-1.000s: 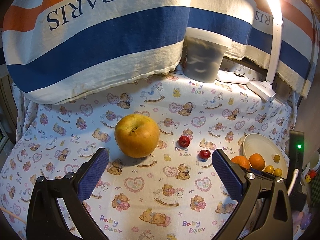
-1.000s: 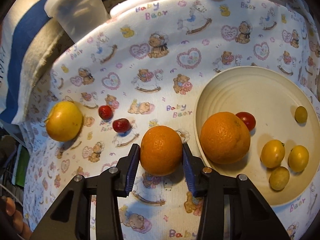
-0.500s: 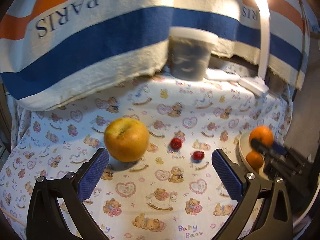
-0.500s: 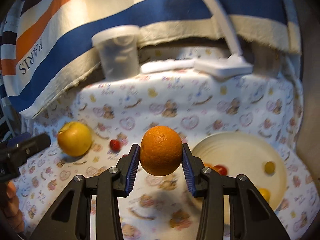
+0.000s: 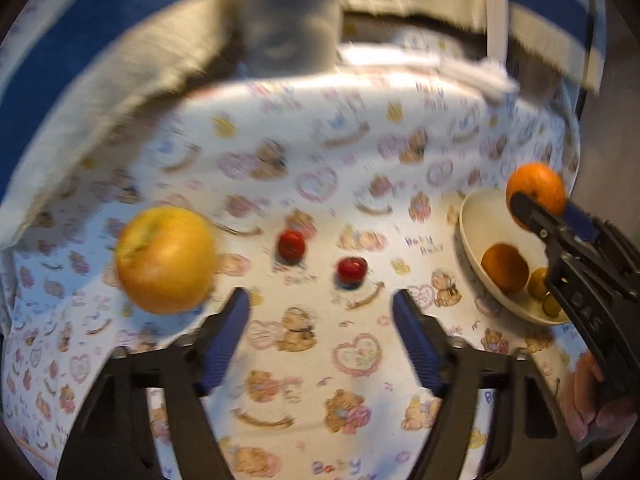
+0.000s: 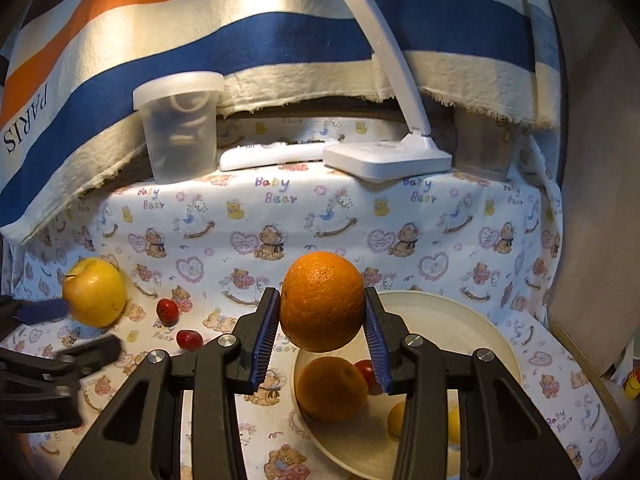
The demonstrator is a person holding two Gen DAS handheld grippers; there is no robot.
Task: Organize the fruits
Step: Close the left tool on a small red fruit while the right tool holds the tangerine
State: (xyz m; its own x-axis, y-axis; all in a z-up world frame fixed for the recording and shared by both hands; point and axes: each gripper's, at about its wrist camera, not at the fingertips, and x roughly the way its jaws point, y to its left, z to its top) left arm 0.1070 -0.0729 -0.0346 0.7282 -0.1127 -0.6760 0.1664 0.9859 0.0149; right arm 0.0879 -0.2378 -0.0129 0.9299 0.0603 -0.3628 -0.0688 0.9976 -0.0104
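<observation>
My right gripper (image 6: 322,306) is shut on an orange (image 6: 322,280) and holds it in the air above the cream bowl's (image 6: 460,320) left rim. In the bowl lie a second orange (image 6: 330,388), a red tomato (image 6: 366,368) and small yellow fruits. My left gripper (image 5: 320,300) hangs low over the cloth; its jaws are closing with nothing between them. Just ahead of it lie two small red fruits (image 5: 352,269) (image 5: 291,245), and a yellow apple (image 5: 166,260) sits to their left. The left wrist view is blurred.
At the back stand a lidded plastic tub (image 6: 180,128), a white remote (image 6: 264,154), a white lamp base (image 6: 384,156) and a glass (image 6: 486,148), under a hanging striped towel (image 6: 200,52). A hand (image 5: 588,400) holds the right gripper at the bowl's near side.
The right gripper has lifted the orange off the cloth and tipped up toward level. The left gripper has moved in lower toward the red fruits and its jaws have narrowed.
</observation>
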